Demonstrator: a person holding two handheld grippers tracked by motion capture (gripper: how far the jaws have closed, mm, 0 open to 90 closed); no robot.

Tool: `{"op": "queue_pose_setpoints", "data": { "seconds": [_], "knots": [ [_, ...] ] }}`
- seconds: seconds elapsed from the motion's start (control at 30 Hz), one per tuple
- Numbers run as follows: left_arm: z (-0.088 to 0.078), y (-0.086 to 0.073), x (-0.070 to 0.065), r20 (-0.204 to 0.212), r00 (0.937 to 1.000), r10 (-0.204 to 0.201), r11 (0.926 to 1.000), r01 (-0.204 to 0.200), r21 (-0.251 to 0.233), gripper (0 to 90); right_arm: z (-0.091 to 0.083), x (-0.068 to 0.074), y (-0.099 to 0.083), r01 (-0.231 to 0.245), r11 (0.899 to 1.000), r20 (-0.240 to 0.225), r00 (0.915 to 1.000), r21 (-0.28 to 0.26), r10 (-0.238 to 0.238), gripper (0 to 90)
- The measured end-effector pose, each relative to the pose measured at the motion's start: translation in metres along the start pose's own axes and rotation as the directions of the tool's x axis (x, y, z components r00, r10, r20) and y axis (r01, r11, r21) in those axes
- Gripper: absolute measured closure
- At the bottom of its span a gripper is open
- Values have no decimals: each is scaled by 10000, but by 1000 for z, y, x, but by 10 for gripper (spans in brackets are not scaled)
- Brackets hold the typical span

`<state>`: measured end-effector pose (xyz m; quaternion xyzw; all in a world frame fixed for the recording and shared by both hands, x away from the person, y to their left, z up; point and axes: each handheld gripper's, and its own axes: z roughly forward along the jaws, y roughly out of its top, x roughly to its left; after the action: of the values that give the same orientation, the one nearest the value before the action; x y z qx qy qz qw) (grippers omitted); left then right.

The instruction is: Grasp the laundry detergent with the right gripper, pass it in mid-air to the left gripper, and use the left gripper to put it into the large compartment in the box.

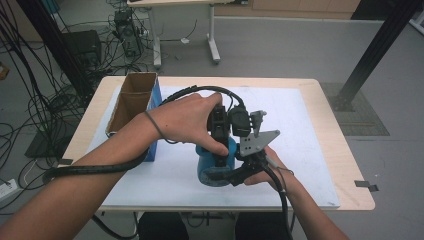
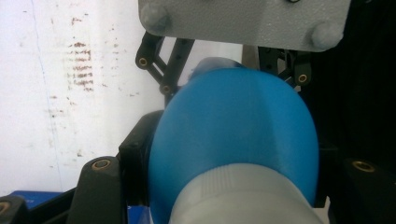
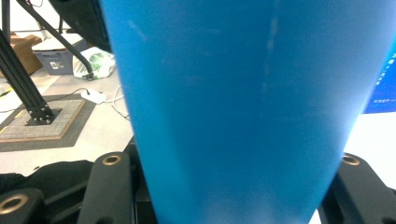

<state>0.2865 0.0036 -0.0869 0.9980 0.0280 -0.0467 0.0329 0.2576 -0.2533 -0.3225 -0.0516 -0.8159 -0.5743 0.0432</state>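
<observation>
From above we see the blue bottle (image 1: pixel 216 165) on the white mat (image 1: pixel 310 150) beside the cardboard box (image 1: pixel 131 102), our left gripper (image 1: pixel 223 145) clamped on its top, our right gripper (image 1: pixel 227 176) on its body, while the left gripper view shows jaws pinching its pale neck (image 2: pixel 243 196), and the right gripper view jaws hugging its blue wall (image 3: pixel 238 107).

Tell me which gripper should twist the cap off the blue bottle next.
Left, probably. The left gripper comes down from above onto the blue bottle's top, with the pale cap between its jaws. The right gripper clamps the body low down, so it looks suited to steadying.
</observation>
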Motion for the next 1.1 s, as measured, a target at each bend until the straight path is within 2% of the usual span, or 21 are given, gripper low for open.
{"op": "queue_pose_setpoints", "data": {
  "seconds": [1.1],
  "knots": [
    [-2,-1,0,-7,10000,-24,10000,24,-62,376,0,-1,0,-12,10000,-29,10000,-80,11,428]
  ]
}}
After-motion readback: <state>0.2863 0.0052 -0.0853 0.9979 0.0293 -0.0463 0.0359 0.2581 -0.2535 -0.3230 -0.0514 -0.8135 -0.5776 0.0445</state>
